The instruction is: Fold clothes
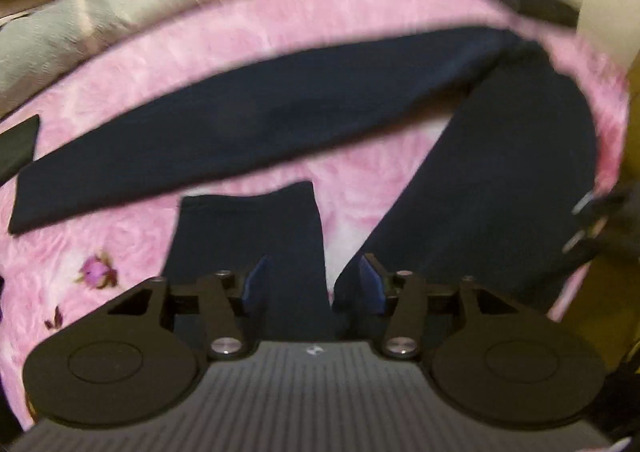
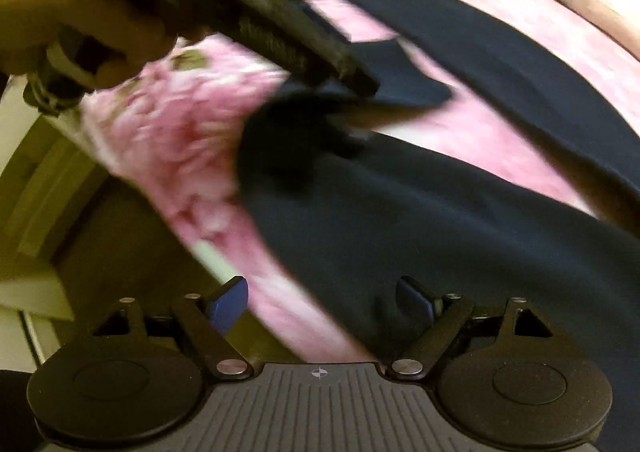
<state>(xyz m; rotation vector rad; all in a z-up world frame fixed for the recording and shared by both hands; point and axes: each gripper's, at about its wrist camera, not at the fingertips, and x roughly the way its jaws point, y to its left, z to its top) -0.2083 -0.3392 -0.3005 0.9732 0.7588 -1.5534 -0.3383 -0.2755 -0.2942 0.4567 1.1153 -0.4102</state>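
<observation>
Navy garment [image 1: 280, 124] is lying spread on the pink blanket [image 1: 140, 68].

You are holding the left gripper [image 1: 312, 284] low over a dark cuff, its blue pads apart around the cloth but not clamped. Your right gripper [image 2: 320, 304] is hovering at the garment's edge, fingers wide apart. Your hand [image 2: 68, 12] is gripping the left tool's handle. No writing is readable through the blur.

Trousers [image 1: 320, 112] lie spread on a blanket [image 1: 120, 232], a cushion [image 1: 80, 24] behind.

Navy trousers [image 1: 304, 120] lie on a pink rose-patterned blanket [image 1: 120, 236]; blue-padded fingers [image 1: 256, 284].
</observation>
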